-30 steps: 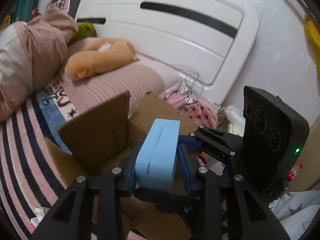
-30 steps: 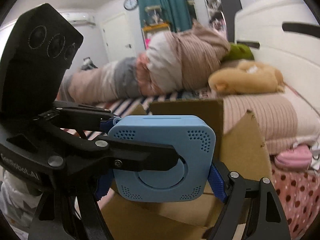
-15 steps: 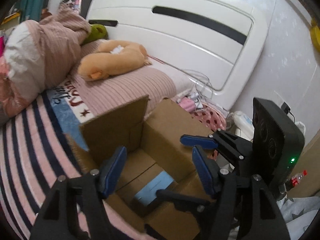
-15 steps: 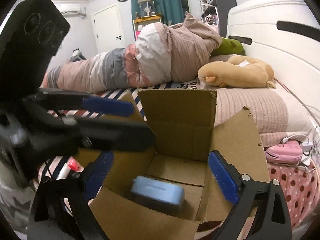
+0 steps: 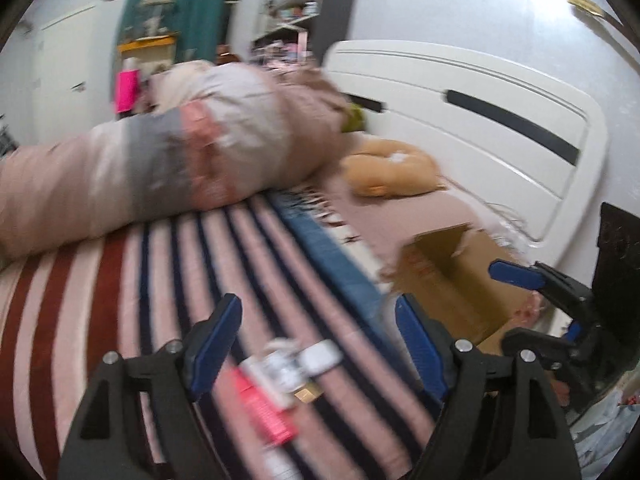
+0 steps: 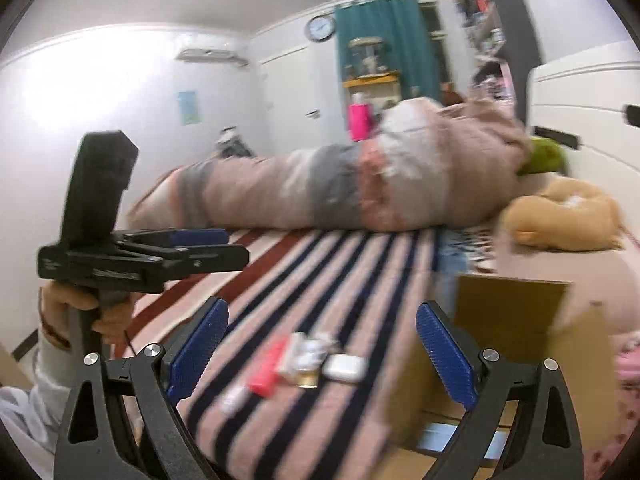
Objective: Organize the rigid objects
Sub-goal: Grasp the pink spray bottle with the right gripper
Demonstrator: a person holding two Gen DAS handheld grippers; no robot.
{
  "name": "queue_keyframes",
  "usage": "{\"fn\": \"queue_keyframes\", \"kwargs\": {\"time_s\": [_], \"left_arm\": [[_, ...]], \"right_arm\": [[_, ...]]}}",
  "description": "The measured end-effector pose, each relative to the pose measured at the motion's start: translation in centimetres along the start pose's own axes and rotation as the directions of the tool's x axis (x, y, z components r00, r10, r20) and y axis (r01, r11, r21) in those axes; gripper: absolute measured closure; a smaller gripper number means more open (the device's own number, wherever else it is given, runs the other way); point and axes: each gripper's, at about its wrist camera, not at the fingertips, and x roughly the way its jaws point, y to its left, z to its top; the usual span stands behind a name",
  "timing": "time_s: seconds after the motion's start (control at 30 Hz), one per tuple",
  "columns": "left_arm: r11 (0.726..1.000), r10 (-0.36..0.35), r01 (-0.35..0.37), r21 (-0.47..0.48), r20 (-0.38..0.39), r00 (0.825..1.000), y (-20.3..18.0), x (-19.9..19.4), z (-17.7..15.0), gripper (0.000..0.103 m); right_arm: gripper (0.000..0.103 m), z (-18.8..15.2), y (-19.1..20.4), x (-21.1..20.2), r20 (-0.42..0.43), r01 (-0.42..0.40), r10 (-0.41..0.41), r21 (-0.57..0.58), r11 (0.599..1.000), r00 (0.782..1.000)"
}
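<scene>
A: Item one, left gripper (image 5: 316,344). Condition of jaws?

B: Jaws opening, blue pads well apart, nothing between them. Ahead of the gap on the striped bedspread (image 5: 120,280): a small cluster, much blurred, of a pink oblong (image 5: 264,408), a white case (image 5: 320,358), and pale bits I cannot identify.

A: Item two, right gripper (image 6: 322,354).

B: Jaws wide, pads empty. The same cluster lies ahead of and between its pads: pink oblong (image 6: 266,368), white case (image 6: 346,367), a small brown-gold piece (image 6: 306,379) touching the case.

A: Item three, cardboard box (image 6: 512,312).

B: Open-topped, just outside the right gripper's right pad. A strip of light blue thing (image 6: 460,434) shows low inside it, below that pad; shape not readable. In the left wrist view the box (image 5: 452,272) sits right of the left gripper's right pad.

A: Sundries beyond the jaws?

B: Rolled bedding (image 6: 340,192), tan plush toy (image 6: 560,216), white headboard (image 5: 480,128). A hand (image 6: 76,312) holds the left gripper's handle, far left of the right gripper's jaws.
</scene>
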Motion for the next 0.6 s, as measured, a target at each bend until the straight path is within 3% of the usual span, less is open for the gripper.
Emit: {"fn": "queue_keyframes", "kwargs": {"time_s": [0.13,0.2,0.4,0.6], "left_arm": [[0.997,0.059,-0.061,-0.052,-0.032,0.998,4.4,-0.2,-3.6,0.026],[0.994,0.059,-0.064,-0.087,-0.058,0.997,6.2,0.2,-5.3,0.026],[0.977,0.019,-0.043,-0.208,-0.113,0.993,9.8,2.0,-10.1,0.026],[0.961,-0.006,-0.032,-0.276,-0.136,0.991,11.2,3.0,-12.4,0.026]], "right_arm": [[0.009,-1.3,3.3,4.8,-0.1,-0.076,0.075,0.0,0.997,0.992],[0.017,-2.6,4.0,7.6,-0.165,-0.102,0.104,0.021,0.995,0.981],[0.048,-8.0,3.5,16.3,-0.37,-0.114,0.18,0.193,0.975,0.912],[0.062,-11.4,2.4,21.8,-0.483,-0.048,0.206,0.319,0.947,0.851]]}}
